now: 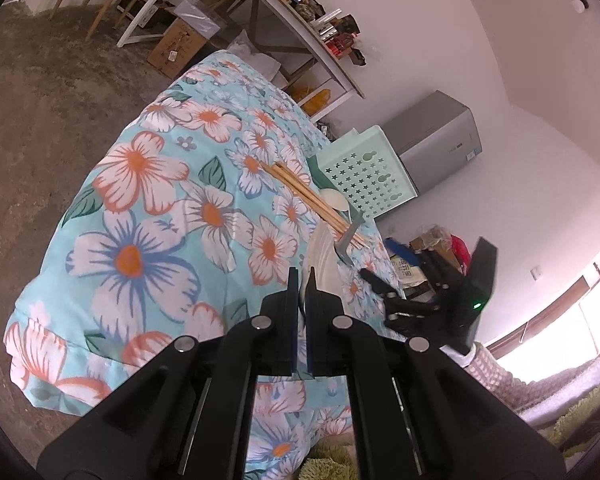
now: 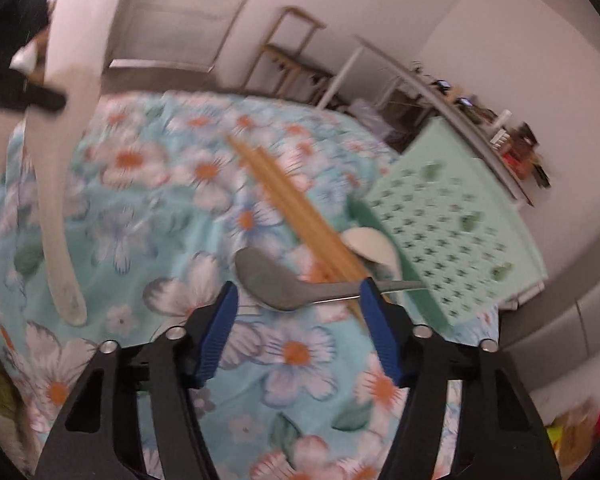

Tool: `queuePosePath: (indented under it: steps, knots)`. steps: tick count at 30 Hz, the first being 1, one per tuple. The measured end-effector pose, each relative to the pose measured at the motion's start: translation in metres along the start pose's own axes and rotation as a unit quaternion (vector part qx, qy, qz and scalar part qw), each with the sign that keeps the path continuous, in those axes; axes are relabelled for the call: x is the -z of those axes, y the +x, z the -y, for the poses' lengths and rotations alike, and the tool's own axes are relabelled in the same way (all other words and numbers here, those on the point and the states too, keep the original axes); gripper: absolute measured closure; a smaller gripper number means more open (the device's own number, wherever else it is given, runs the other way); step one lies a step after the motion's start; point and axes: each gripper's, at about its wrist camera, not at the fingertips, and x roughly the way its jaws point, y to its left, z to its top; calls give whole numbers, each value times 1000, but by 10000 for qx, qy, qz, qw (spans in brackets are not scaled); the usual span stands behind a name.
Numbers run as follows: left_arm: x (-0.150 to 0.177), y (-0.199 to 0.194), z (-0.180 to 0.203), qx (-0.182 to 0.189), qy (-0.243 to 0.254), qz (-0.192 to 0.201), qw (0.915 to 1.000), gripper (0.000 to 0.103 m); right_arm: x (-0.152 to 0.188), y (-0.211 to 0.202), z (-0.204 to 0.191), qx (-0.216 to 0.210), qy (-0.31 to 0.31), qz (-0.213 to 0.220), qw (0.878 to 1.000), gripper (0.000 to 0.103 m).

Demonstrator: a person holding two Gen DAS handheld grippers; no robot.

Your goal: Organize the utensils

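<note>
My left gripper (image 1: pixel 303 280) is shut on the handle of a long white spoon (image 1: pixel 322 254), which shows at the left of the right wrist view (image 2: pixel 58 216), hanging over the floral cloth (image 1: pixel 152 216). My right gripper (image 2: pixel 298 292) stands open low over the cloth, its pads touching nothing. A metal spoon (image 2: pixel 268 280) lies just beyond its fingertips, its handle running to the right under a bundle of wooden chopsticks (image 2: pixel 292 208). A small white spoon (image 2: pixel 370 244) rests beside a mint green basket (image 2: pixel 452 232). The right gripper (image 1: pixel 378 294) sits right of the held spoon.
The basket (image 1: pixel 364 172) lies tipped near the cloth's far edge, with the chopsticks (image 1: pixel 308 196) in front of it. Behind stand a grey cabinet (image 1: pixel 436 140), a long shelf of small items (image 1: pixel 324 52), a cardboard box (image 1: pixel 176 48) and a wooden stool (image 2: pixel 288 56).
</note>
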Motion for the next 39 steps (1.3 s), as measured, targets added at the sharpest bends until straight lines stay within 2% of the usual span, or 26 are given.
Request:
queuePosePath:
  steps: [3, 9, 16, 18, 29, 35, 39]
  knots:
    - [-1, 2, -2, 17, -47, -6, 10000, 101, 2, 14, -8, 62, -243, -185, 9995, 57]
    - [-3, 6, -3, 5, -41, 1, 10000, 101, -3, 29, -17, 235, -582, -322, 9975, 67]
    - [-2, 10, -10, -35, -141, -16, 9999, 101, -7, 41, -23, 225, -686, -353, 9968, 91]
    - [-3, 12, -11, -65, -176, -33, 9998, 101, -9, 44, -23, 253, -667, -340, 9969, 92]
    - [-8, 4, 9, -241, 8, 219, 9995, 101, -24, 15, 19, -92, 480, 21, 9988, 96]
    - [-18, -7, 37, -335, 311, 513, 9976, 101, -22, -18, 56, -252, 1372, 374, 9895, 98]
    - [-26, -10, 60, -351, 519, 665, 9958, 101, -13, -42, 82, -356, 1961, 662, 9777, 99]
